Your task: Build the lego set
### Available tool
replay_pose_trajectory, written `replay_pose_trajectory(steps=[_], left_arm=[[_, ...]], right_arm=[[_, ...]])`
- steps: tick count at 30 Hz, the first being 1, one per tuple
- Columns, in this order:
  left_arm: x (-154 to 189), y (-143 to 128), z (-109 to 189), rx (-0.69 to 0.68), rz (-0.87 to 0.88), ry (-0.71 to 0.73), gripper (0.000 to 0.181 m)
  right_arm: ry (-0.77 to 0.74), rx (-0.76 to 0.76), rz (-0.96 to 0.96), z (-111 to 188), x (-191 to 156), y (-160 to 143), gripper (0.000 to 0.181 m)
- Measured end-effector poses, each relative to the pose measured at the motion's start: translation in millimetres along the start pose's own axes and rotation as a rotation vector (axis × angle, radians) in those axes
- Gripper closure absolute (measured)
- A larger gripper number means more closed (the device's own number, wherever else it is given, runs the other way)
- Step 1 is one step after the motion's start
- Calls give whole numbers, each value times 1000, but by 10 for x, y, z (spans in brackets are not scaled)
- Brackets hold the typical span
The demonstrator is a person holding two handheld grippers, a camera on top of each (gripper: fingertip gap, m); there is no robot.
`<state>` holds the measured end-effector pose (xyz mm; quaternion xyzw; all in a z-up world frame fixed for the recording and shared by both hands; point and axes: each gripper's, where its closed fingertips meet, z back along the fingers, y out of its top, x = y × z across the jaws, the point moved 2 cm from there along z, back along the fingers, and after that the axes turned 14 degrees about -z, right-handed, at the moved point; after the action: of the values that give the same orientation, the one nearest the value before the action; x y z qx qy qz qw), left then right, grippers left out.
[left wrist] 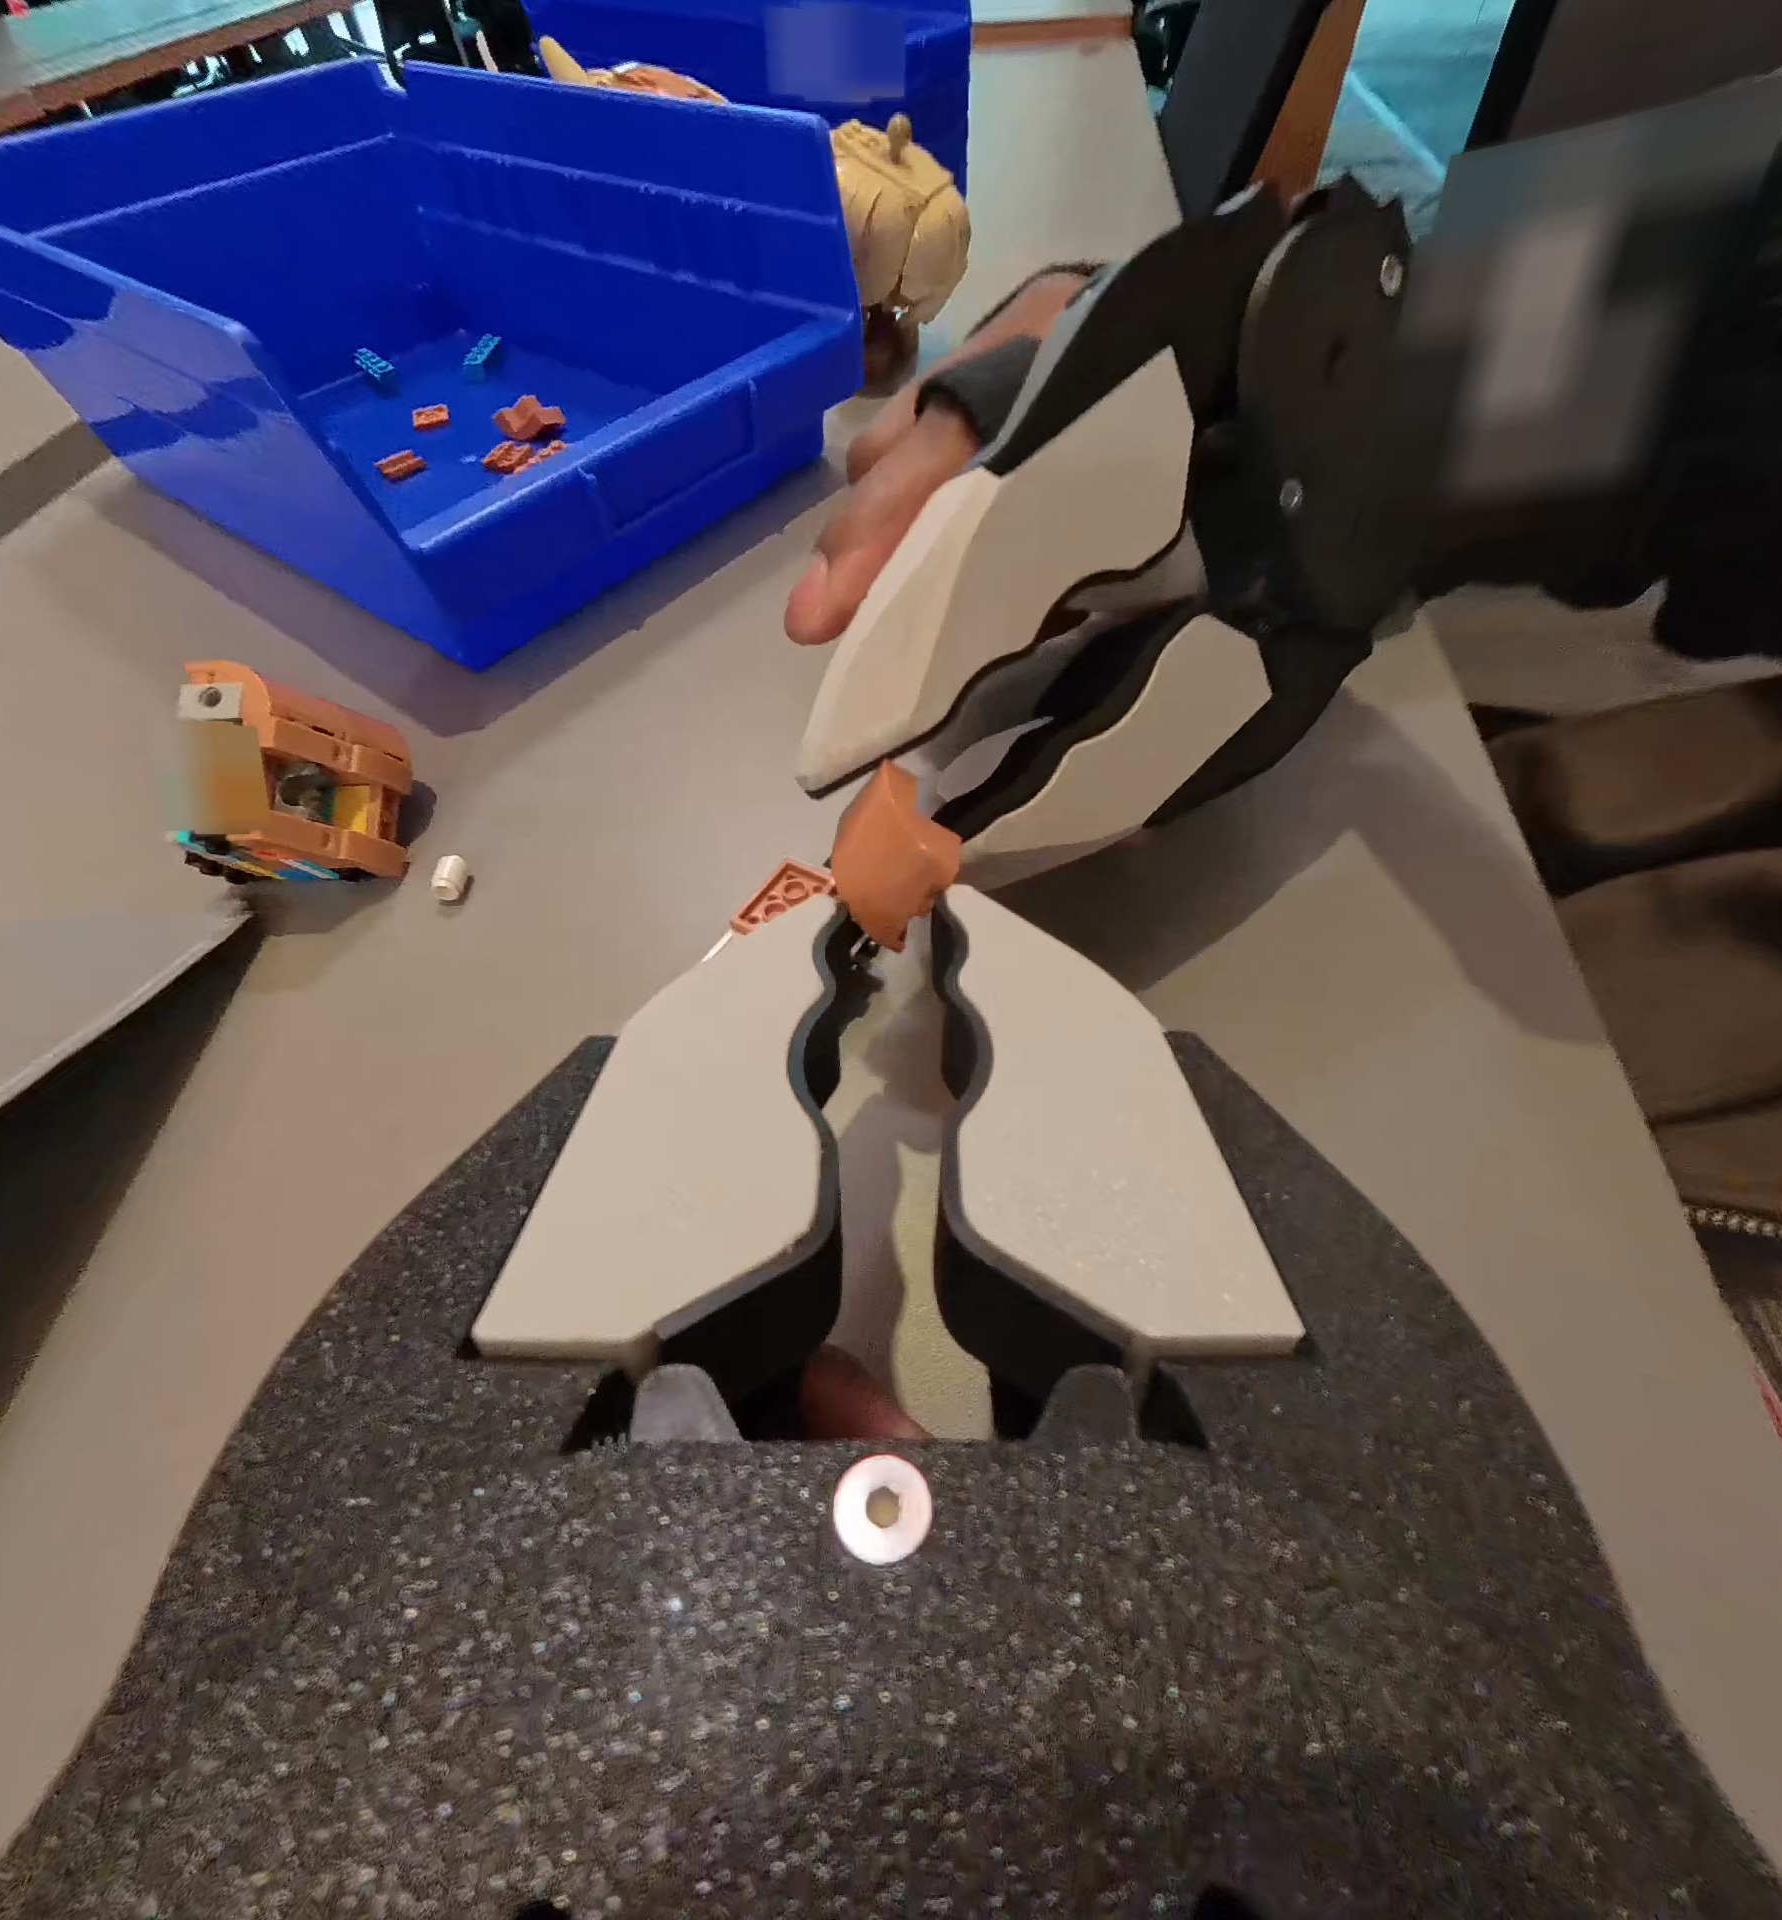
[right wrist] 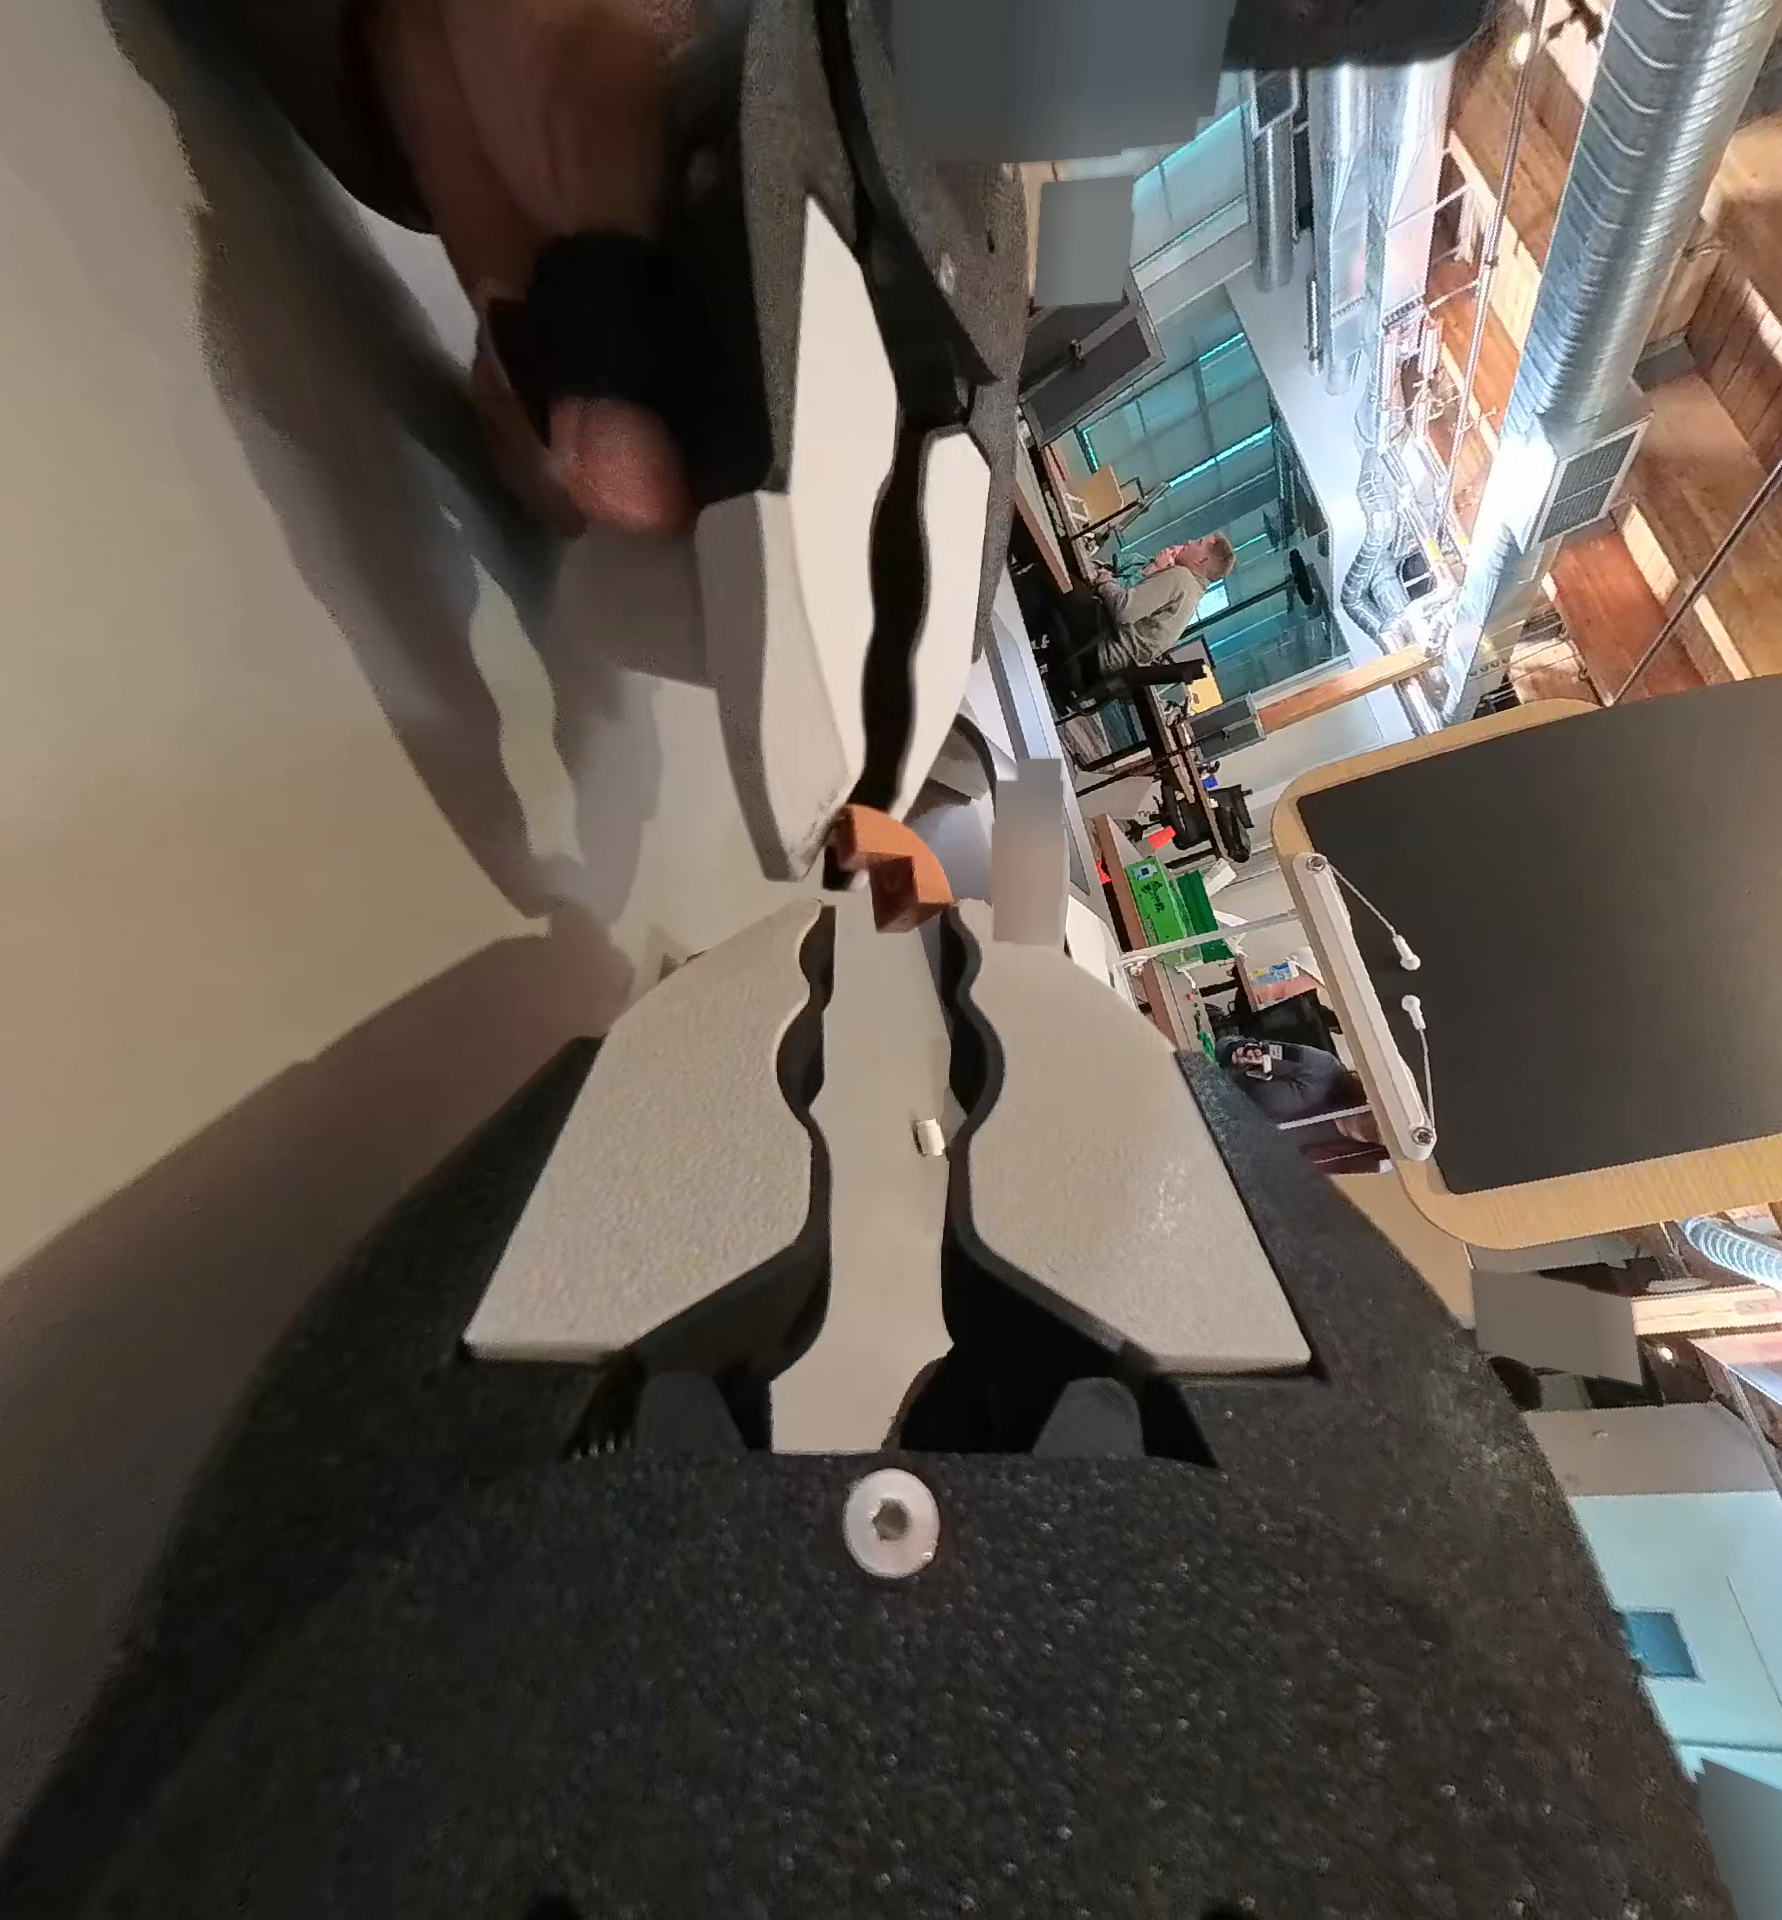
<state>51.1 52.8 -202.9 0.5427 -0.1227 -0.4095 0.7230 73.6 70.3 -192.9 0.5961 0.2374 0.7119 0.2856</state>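
My left gripper [left wrist: 885, 912] is at mid-frame above the grey table [left wrist: 1282, 987]. Its jaws are closed on a small lego part: a flat reddish-brown plate [left wrist: 783, 894] sticks out to the left of its tips. My right gripper [left wrist: 892, 805] comes in from the upper right, tip to tip with the left one, and is shut on a brown curved piece [left wrist: 892, 857]. In the right wrist view my right gripper [right wrist: 885, 920] meets the brown pieces [right wrist: 892, 883], with the left gripper [right wrist: 851, 831] coming down from above. How the two pieces join is hidden.
A blue bin [left wrist: 575, 540] with several small loose pieces stands at the back left, a second blue bin [left wrist: 762, 62] behind it. A part-built brown model [left wrist: 295, 779] and a small white cylinder [left wrist: 448, 876] lie on the left. A tan figure [left wrist: 902, 223] stands behind. Only a small space, under 4 cm, lies between the two pairs of fingers. From either gripper's tips it is about 12 cm to the small white cylinder [left wrist: 448, 876]. Seen from the right wrist view [right wrist: 928, 1139] as well.
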Motion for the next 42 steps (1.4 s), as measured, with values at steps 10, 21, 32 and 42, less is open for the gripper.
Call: replay_pose_trajectory(steps=[10, 21, 32, 42], left_arm=[[27, -64, -36, -63, -95, 12, 167], [66, -181, -81, -172, -315, 64, 166], [53, -151, -115, -194, -372, 131, 160], [48, -182, -129, -207, -384, 135, 163]], right_arm=[[27, -2, 10, 1, -41, -6, 162], [63, -18, -28, 2, -71, -20, 175], [86, -68, -83, -28, -100, -82, 175], [101, -77, -97, -35, -101, -113, 173]])
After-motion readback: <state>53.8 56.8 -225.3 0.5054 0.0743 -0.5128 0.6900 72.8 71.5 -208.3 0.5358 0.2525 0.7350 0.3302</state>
